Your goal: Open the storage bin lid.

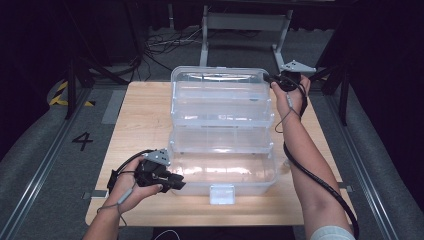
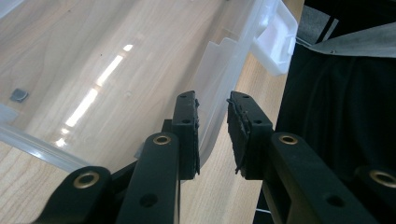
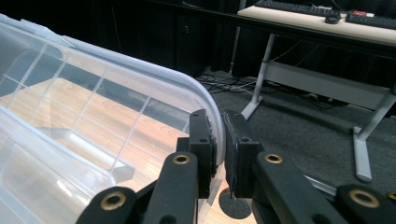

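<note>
— Where is the box point(image 1: 222, 125)?

— In the middle of the table point(image 1: 145, 110), a clear plastic one with stepped tiers spread open; its base lies toward the near edge, its lid point(image 1: 220, 80) stands at the far edge. A white latch point(image 1: 222, 194) sits on the near wall of the base.

— And the left gripper point(image 1: 172, 182)?

— At the base's near left corner, held in the left hand point(image 1: 132, 185). In the left gripper view its fingers point(image 2: 187, 126) straddle the base's wall point(image 2: 217, 93), one inside and one outside. The outer finger stands a little off the plastic (whether the inner one touches, I cannot tell), so the jaws are parted around the wall, not pressing it.

— The right gripper point(image 1: 272, 80)?

— At the far right corner of the lid, in the right hand point(image 1: 292, 92). In the right gripper view its fingers point(image 3: 201, 140) are drawn close on the lid's curved rim point(image 3: 140, 67), the rim's edge running down between them: clamped on it.

— Anything else on the table?

— Nothing I can make out.
</note>
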Action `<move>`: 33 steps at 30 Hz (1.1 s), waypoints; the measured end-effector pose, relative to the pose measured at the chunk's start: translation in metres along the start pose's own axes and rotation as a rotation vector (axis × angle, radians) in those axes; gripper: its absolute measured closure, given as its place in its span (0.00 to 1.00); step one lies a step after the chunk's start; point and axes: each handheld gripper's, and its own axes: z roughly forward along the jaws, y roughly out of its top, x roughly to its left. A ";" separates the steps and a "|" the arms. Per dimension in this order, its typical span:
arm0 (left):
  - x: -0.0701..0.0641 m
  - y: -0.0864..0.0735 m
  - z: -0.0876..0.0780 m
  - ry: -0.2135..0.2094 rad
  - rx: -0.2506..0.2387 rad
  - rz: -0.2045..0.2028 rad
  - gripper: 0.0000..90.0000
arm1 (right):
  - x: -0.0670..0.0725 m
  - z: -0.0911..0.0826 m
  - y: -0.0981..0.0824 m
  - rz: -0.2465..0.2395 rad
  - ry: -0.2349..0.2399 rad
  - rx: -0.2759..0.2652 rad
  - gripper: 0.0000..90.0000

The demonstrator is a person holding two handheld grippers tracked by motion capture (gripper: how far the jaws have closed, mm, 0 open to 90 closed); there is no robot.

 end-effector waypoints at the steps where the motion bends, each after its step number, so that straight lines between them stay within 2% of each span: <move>1: 0.000 0.000 0.000 0.000 -0.001 0.000 0.82 | -0.001 0.002 0.000 0.001 0.003 0.003 0.92; 5: 0.001 0.000 0.000 -0.006 0.000 -0.004 0.82 | -0.005 0.009 -0.003 0.019 0.019 0.022 0.92; 14: 0.001 -0.001 0.000 -0.009 -0.003 -0.003 0.82 | -0.009 0.016 -0.011 0.076 0.030 0.019 0.92; 33: 0.001 -0.001 0.000 -0.010 -0.005 -0.004 0.81 | -0.015 0.032 -0.021 0.117 0.036 0.071 0.92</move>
